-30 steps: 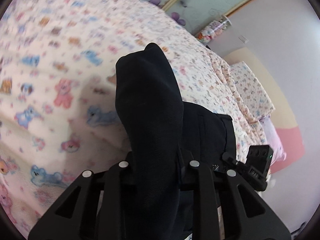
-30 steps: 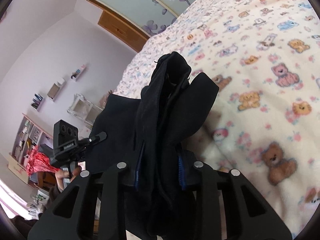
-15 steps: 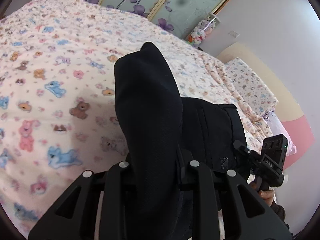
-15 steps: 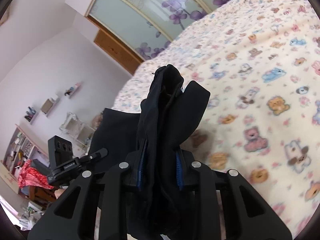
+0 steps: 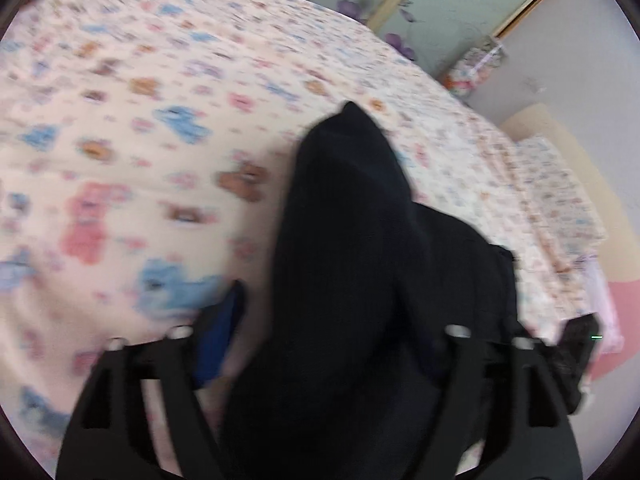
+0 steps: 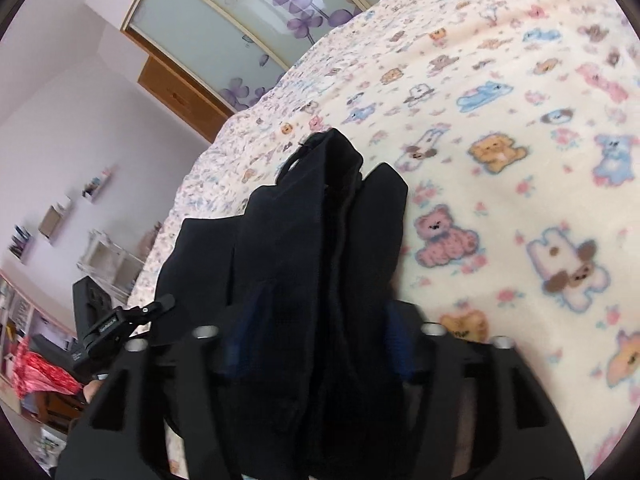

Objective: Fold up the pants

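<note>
The black pants (image 5: 344,264) drape over my left gripper (image 5: 320,344) and rest on the teddy-bear blanket (image 5: 120,140). The left jaws stand wide apart, a blue pad (image 5: 218,332) showing, with the cloth loose between them. In the right wrist view a bunched fold of the same pants (image 6: 316,264) stands up between the fingers of my right gripper (image 6: 316,352). Those jaws are spread too, with the blue pads (image 6: 398,344) at either side of the cloth. The other gripper shows at the edge of each view (image 6: 108,324).
The bed's blanket (image 6: 500,140) spreads to the right and far side. A pillow (image 5: 560,200) lies at the bed's right end. Sliding wardrobe doors with purple flowers (image 6: 256,20) stand behind the bed. Shelves and a red cloth (image 6: 36,372) are at the left.
Both grippers' jaws have spread apart from their tight hold on the pants. The views have swung and dropped closer to the bed; the left view is blurred by motion.
</note>
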Motion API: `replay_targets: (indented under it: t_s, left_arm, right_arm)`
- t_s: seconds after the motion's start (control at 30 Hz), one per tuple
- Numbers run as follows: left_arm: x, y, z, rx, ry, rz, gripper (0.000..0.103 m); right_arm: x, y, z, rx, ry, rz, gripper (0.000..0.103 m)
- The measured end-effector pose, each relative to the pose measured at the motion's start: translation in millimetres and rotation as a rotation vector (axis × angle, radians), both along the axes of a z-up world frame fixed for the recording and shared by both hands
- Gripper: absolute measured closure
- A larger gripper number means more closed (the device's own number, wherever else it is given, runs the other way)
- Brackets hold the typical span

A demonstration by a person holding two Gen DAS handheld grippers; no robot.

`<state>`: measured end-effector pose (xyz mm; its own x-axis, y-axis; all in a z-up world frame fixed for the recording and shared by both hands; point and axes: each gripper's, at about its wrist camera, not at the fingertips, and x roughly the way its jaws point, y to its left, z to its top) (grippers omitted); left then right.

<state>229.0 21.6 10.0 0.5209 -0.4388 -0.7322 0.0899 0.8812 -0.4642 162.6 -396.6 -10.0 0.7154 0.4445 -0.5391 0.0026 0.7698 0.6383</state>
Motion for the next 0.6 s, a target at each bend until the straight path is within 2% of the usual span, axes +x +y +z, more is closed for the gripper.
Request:
replay_targets:
  t_s: [0.23,0.37,0.6]
  left_arm:
    - [-25,2,22,0.200,-0.107,0.053,0.012]
    - [-46,6,37,0.311,-0.167,0.111,0.012]
    - [-80,9,67,0.366,-0.284,0.157,0.010]
  right_arm:
    - [-19,-3,16,-0.131,-0.022,-0.088,0.039]
    - [-39,2,37,-0.185,-0.095,-0.105,0.039]
    - [-65,38,60,-0.251,-0.187,-0.015,0.039]
